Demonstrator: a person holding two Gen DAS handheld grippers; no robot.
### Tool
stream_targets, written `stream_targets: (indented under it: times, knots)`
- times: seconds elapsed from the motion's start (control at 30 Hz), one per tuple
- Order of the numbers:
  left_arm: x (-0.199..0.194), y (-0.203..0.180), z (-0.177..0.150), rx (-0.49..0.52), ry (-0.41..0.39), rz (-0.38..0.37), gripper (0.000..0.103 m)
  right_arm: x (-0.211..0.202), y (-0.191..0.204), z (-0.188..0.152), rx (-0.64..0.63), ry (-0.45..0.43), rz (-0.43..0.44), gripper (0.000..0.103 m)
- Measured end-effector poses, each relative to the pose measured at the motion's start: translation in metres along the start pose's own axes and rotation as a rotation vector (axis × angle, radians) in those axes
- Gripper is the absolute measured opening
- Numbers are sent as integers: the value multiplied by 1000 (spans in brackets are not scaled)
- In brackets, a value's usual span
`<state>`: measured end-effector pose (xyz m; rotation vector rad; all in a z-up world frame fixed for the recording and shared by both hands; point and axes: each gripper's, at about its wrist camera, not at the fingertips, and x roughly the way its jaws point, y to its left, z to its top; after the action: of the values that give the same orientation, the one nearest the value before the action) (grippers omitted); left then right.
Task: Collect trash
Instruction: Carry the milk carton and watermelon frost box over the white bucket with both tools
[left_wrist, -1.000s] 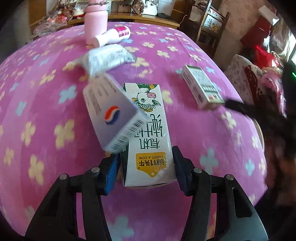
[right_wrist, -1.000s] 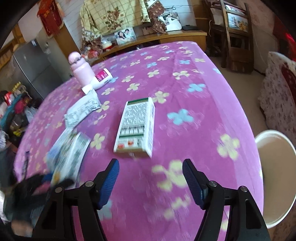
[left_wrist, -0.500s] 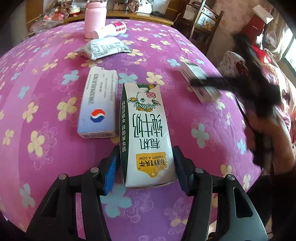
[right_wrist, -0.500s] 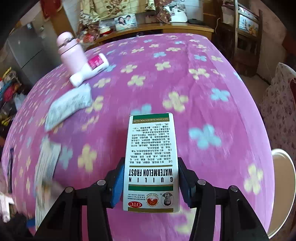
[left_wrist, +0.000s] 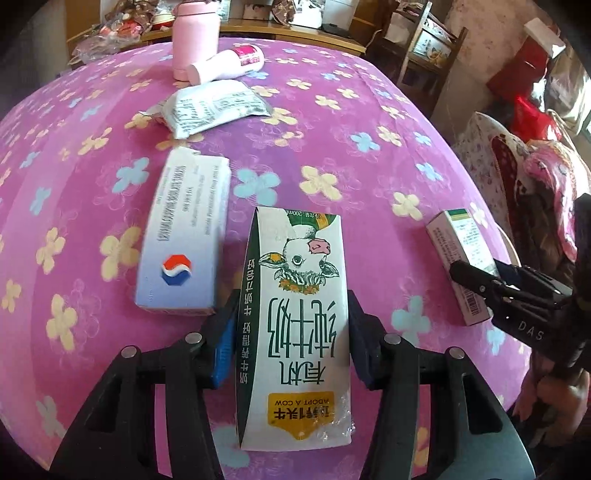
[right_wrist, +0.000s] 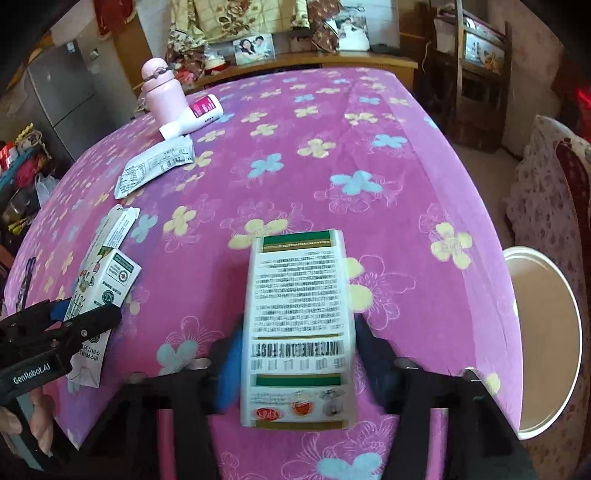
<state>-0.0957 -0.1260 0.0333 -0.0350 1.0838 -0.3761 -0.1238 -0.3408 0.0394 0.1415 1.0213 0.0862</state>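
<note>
My left gripper (left_wrist: 291, 339) is shut on a white-and-green milk carton (left_wrist: 295, 325) with a cow picture, held just above the pink flowered tablecloth (left_wrist: 332, 122). My right gripper (right_wrist: 299, 362) is shut on a white-and-green medicine box (right_wrist: 299, 325); it also shows in the left wrist view (left_wrist: 458, 258). A white box with a red-blue logo (left_wrist: 184, 236) lies left of the carton. A silver-white packet (left_wrist: 214, 107) lies further back. The carton also shows in the right wrist view (right_wrist: 103, 288).
A pink bottle (left_wrist: 195, 37) stands at the table's far side with a white tube (left_wrist: 225, 64) lying beside it. A white bin (right_wrist: 543, 336) stands on the floor off the table's right edge. Chairs and shelves stand behind.
My right gripper has closed on the medicine box and lifted it slightly, tilting it. My left gripper keeps the carton and has shifted a little; the white box now lies flat beside it.
</note>
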Motion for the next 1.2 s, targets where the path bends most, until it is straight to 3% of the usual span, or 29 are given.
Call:
stream_targets:
  times: [0.33,0.77,1.2]
  knots:
    - [-19,-62,1,111,-53,-54,50,-50,-20,-11,33,-82,54,50]
    - [-12,-155,17,238,-84,-87,50,-94,-98,-33,156,-146,-25,50]
    - [13,-238,29,352,-80,-123,50,-101,-191,-57,327,-142,-100,50]
